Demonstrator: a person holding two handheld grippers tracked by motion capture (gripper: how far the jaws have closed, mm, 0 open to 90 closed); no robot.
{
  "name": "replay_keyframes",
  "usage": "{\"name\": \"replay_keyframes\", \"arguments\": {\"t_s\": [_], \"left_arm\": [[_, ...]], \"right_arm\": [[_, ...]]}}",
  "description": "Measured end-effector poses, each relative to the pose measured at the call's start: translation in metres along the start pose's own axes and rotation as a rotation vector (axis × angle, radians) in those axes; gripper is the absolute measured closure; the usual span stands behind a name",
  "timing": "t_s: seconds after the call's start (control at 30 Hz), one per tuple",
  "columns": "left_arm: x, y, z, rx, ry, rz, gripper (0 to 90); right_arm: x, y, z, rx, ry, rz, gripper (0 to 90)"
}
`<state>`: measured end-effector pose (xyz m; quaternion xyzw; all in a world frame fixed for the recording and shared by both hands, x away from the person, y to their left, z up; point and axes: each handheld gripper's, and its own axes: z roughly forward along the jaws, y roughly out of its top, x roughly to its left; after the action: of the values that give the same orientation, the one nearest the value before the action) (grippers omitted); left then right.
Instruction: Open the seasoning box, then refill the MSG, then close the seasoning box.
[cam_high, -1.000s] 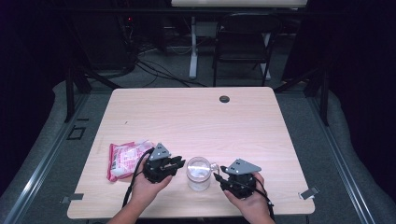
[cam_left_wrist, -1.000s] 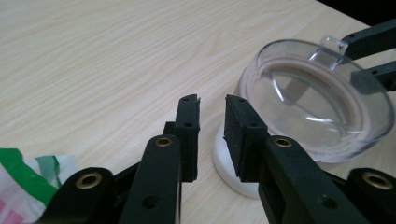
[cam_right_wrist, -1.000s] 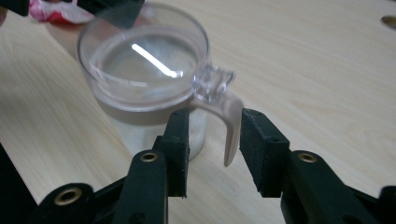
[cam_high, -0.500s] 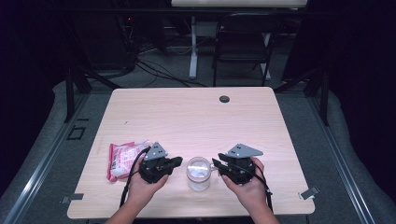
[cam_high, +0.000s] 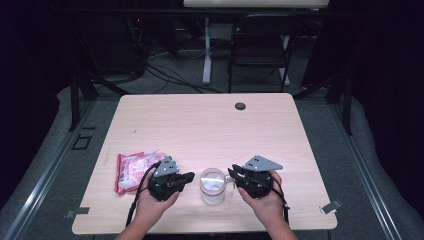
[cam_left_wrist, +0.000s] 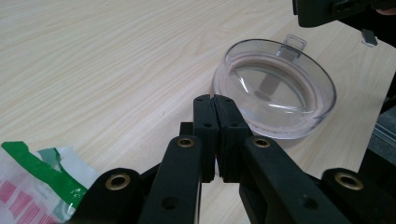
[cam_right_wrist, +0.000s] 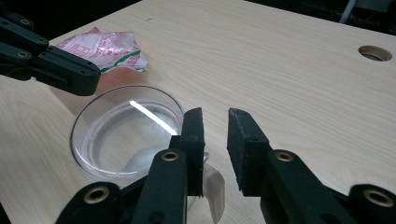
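On the near half of the wood table (cam_high: 210, 125), between the two grippers, stands clear glass mug (cam_high: 213, 185), upright, handle toward right side. To its left, near table edge, lies red-white packet (cam_high: 132, 170). Held in left hand, left gripper (cam_left_wrist: 215, 135) has jaws pressed together w/ nothing between, tips just beside mug wall. Held in right hand, right gripper (cam_right_wrist: 215, 149) has jaws w/ small gap, just been closing, over mug handle; whether pads touch handle cannot tell. Far back, small round hole (cam_high: 240, 106).
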<state>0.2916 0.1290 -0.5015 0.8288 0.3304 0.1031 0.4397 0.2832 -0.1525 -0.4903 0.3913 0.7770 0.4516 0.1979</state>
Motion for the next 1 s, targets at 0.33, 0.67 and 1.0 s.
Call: {"name": "replay_keyframes", "arguments": {"t_s": [0.33, 0.67, 1.0], "left_arm": [[-0.0047, -0.0024, 0.0043, 0.027, -0.017, 0.033, 90.0], [-0.0101, -0.0043, 0.01, 0.043, -0.023, 0.054, 90.0], [-0.0098, -0.0055, 0.0091, 0.05, -0.046, 0.043, 90.0]], "right_arm": [[-0.0031, -0.0019, 0.0009, 0.005, 0.027, 0.027, 77.3], [0.0014, -0.0045, 0.0082, 0.037, 0.029, 0.017, 78.5], [-0.0043, -0.005, 0.0077, 0.04, 0.044, 0.072, 80.1]]}}
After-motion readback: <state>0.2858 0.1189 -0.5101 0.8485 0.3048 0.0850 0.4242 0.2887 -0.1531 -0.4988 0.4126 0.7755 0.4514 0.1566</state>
